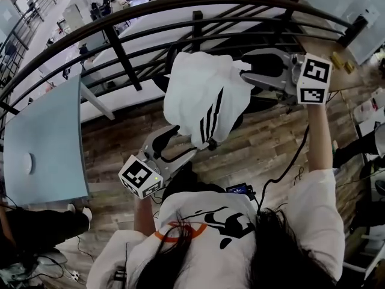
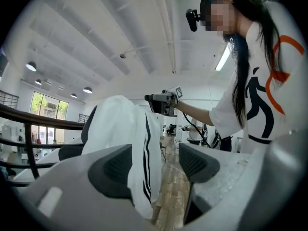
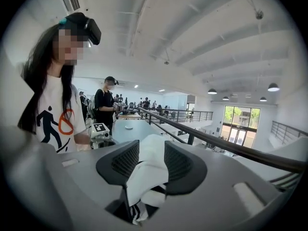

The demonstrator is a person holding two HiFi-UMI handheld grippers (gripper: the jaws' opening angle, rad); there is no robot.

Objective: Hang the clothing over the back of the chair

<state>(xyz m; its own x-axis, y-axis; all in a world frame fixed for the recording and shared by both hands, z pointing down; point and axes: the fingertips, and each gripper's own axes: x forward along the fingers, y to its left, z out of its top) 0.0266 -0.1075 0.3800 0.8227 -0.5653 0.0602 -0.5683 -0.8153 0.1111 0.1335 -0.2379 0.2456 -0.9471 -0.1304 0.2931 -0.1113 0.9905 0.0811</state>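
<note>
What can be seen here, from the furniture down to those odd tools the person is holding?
garment: one, white with black stripes, draped over the chair back
chair: one, black, under the garment
railing: one, black, curving beyond the chair
table: one, pale blue-grey, at the left of the head view
disc: one, white, small, on the table
floor: brown wood planks, below everything
bystander: one, dressed in black, beside the table
T-shirt: one, white with black and orange print, on the person
left gripper: one, grey, open, garment hem hanging between its jaws
right gripper: one, grey, closed on the garment
</note>
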